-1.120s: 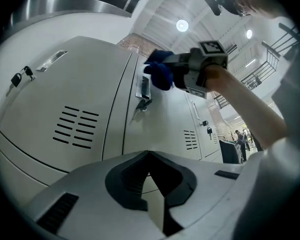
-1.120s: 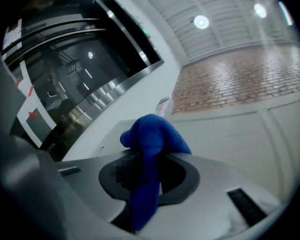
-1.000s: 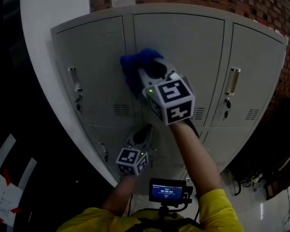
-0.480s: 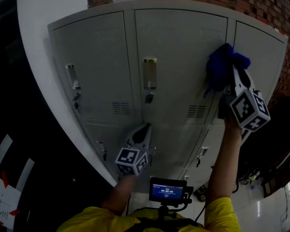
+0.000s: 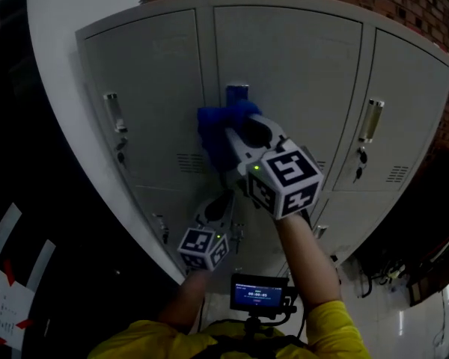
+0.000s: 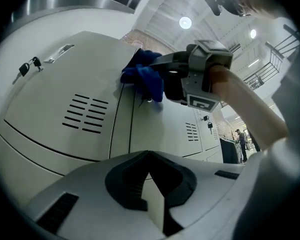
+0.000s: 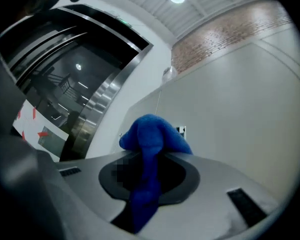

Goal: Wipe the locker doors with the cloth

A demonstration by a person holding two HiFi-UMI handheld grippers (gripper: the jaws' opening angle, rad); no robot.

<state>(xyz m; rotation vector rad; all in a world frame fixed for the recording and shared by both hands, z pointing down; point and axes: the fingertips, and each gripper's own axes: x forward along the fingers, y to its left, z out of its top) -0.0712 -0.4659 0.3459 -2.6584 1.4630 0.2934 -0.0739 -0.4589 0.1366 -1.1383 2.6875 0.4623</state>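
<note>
A bank of grey lockers (image 5: pixel 284 58) fills the head view. My right gripper (image 5: pixel 226 129) is shut on a blue cloth (image 5: pixel 217 126) and presses it against the middle upper door, over its handle. The same cloth (image 7: pixel 150 149) bunches out of the jaws in the right gripper view, and shows as a blue wad (image 6: pixel 142 76) in the left gripper view. My left gripper (image 5: pixel 226 197) hangs lower, shut and empty, pointing at the lower locker row. The left door (image 5: pixel 146 88) and right door (image 5: pixel 404 103) are untouched by either gripper.
Handles and key locks stick out on the left door (image 5: pixel 111 111) and right door (image 5: pixel 370 120). Vent slots (image 5: pixel 188 163) sit below them. A brick wall (image 5: pixel 404 6) stands behind. A white pillar (image 5: pixel 67 6) rises at left, dark floor around.
My right gripper has swept the cloth from the middle door across to the right door edge and back left onto the middle door's handle. The left gripper has stayed put.
</note>
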